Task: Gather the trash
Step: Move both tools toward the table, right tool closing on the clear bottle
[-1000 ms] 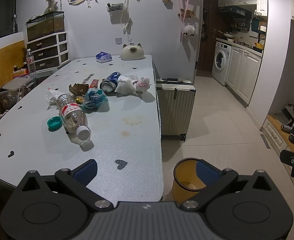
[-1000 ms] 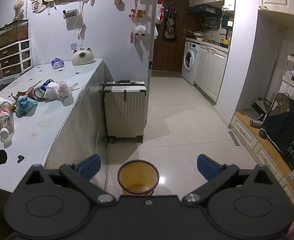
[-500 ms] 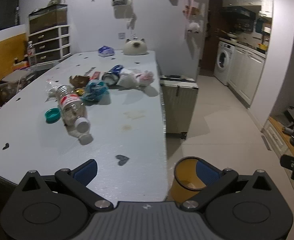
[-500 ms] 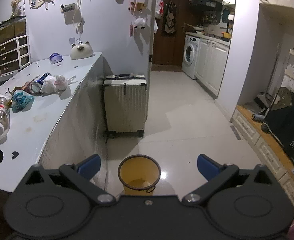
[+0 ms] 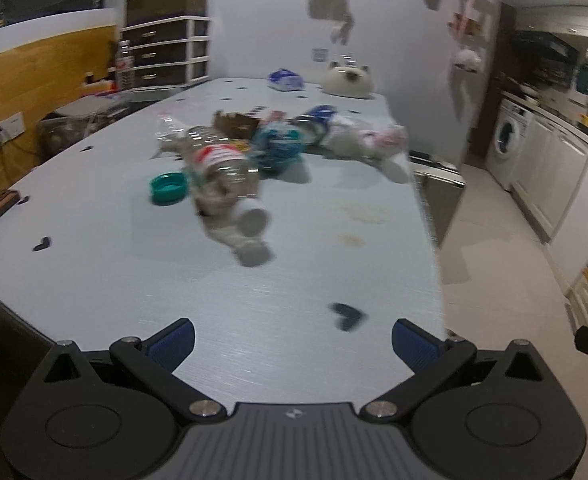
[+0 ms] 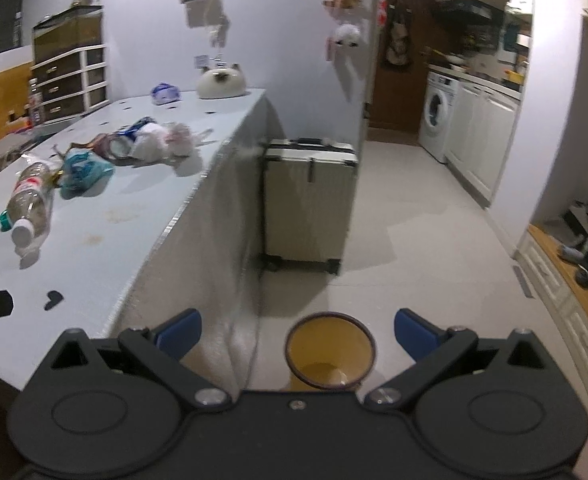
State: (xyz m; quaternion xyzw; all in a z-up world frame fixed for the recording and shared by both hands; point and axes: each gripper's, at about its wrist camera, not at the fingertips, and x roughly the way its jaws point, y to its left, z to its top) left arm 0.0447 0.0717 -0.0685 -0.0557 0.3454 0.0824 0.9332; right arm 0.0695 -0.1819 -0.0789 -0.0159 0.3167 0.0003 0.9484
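Trash lies in a cluster on the pale blue table (image 5: 253,320): a clear plastic bottle (image 5: 223,184) with a red label on its side, a teal lid (image 5: 167,188), a teal wrapper (image 5: 277,146), a blue can (image 5: 314,120) and white crumpled bags (image 5: 370,140). My left gripper (image 5: 291,340) hangs open over the table's near end, well short of the bottle. The right gripper (image 6: 298,330) is open above the floor, over a yellow waste bin (image 6: 330,354) beside the table. The same bottle (image 6: 29,200) and wrapper (image 6: 83,168) show at left in the right wrist view.
A white suitcase (image 6: 308,204) stands against the table's side. A cat-shaped white object (image 5: 348,82) and a blue packet (image 5: 285,80) sit at the far end. Drawers (image 5: 165,56) stand far left; a washing machine (image 6: 438,114) and cabinets line the right. Open floor lies between.
The left gripper has swung left and forward over the table, so the bin has dropped out of its view. The right gripper has drifted slightly; the bin now sits lower between its fingers.
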